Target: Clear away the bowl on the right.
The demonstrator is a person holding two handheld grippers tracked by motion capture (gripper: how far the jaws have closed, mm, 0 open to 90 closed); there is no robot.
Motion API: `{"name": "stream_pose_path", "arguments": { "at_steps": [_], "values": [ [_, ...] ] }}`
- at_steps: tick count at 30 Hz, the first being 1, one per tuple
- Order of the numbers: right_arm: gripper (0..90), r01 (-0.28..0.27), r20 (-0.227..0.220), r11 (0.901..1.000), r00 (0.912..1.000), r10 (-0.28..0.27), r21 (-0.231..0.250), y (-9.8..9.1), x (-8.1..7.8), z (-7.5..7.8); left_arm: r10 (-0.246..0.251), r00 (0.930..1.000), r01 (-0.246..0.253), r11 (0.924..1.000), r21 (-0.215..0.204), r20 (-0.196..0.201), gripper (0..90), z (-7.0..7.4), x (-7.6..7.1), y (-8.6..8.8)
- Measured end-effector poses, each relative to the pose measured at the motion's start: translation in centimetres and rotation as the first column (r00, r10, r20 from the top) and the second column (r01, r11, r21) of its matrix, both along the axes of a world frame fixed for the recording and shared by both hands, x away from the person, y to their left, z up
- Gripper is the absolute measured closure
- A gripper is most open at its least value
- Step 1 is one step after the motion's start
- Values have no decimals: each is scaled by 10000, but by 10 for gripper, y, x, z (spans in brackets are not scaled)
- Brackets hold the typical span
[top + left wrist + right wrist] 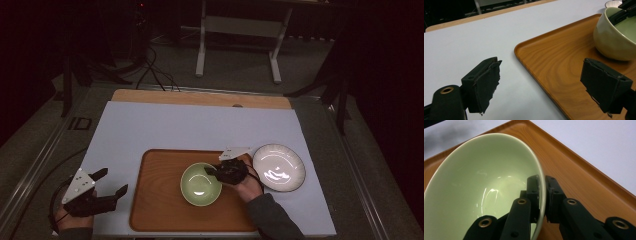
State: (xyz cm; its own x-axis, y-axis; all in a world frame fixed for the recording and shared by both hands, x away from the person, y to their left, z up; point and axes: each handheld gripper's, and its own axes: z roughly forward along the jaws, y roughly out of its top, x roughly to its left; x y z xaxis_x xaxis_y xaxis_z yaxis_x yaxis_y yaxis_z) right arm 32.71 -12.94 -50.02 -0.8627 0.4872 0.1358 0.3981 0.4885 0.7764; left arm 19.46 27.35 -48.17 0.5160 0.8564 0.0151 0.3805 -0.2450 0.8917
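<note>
We see the right hand-held gripper [212,170] clamped on the rim of the green bowl [200,184], 1 jaw inside the bowl and 1 outside, as the right gripper view shows with the rim [542,195] pinched between the 2 pads. The bowl sits on the wooden tray [155,200], toward the tray's right half, and in the right gripper view it looks tilted, though we cannot tell whether its base is clear of the tray.

Our left hand-held gripper [112,182] hovers at the bench's near left corner, just beside the tray's left edge, with its jaws spread wide and nothing between them. In the left gripper view its 2 pads [485,82] frame the tray's rounded corner [519,48] and the pale sheet [474,42] that covers the bench; the bowl [614,37] stands farther off at the upper right of that view, with the other gripper's black jaw on its rim.

A white plate [279,167] lies on the sheet just right of the tray, close behind the right hand [247,187] and apart from the bowl. Nothing else lies between the left gripper and the bowl but bare tray. Beyond the bench, cables [155,70] trail over the floor, and a white frame [240,35] stands there.
</note>
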Motion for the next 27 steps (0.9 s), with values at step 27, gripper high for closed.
{"name": "stream_pose_path", "arguments": {
  "at_steps": [27],
  "values": [
    [670,311,-555,9981,9979,-341,-541,4,7,-11,5,10000,-5,10000,2,-21,154,0,0,0]
  ]
}}
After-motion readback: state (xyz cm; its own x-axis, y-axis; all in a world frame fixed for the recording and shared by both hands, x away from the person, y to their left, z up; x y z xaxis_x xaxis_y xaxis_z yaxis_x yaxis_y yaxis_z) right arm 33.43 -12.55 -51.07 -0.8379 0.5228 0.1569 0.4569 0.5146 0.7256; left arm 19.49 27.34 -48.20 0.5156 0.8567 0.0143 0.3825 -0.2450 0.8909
